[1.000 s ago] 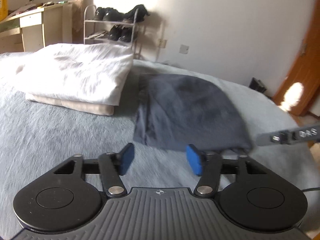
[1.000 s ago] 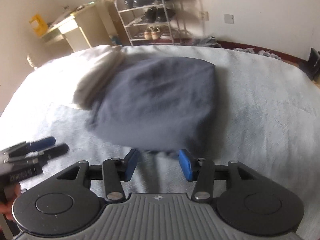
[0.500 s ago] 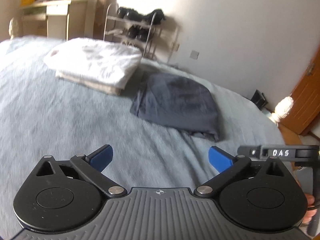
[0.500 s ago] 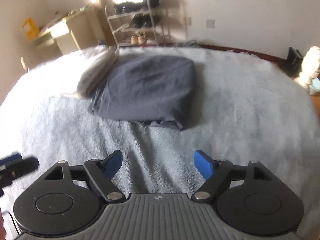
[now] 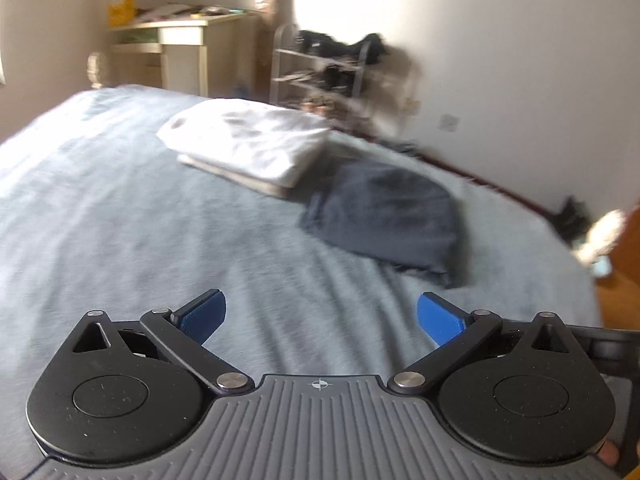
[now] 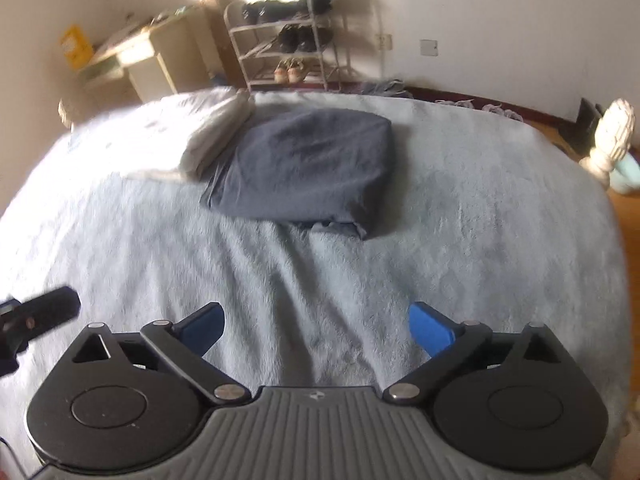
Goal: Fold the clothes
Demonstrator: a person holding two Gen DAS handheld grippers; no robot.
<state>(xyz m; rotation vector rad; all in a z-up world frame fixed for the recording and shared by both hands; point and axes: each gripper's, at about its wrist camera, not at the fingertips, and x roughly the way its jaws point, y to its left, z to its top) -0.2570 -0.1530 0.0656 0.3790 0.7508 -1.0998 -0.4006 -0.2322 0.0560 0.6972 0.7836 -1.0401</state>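
Both pulled back from dark folded garment (image 6: 308, 168); left gripper (image 5: 320, 316) jaws wide apart, empty; right gripper (image 6: 316, 324) jaws just opened, empty; garment released beside white stack (image 5: 248, 144); this fold looks done.

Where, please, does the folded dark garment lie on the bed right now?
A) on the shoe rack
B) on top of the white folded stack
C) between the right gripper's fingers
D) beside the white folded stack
D: the dark garment lies flat on the bed next to the white stack, clear of the open grippers.

Shoe rack (image 6: 288, 40), desk (image 6: 132, 64), pale bedpost finial (image 6: 612, 136), wall socket (image 6: 429, 47)
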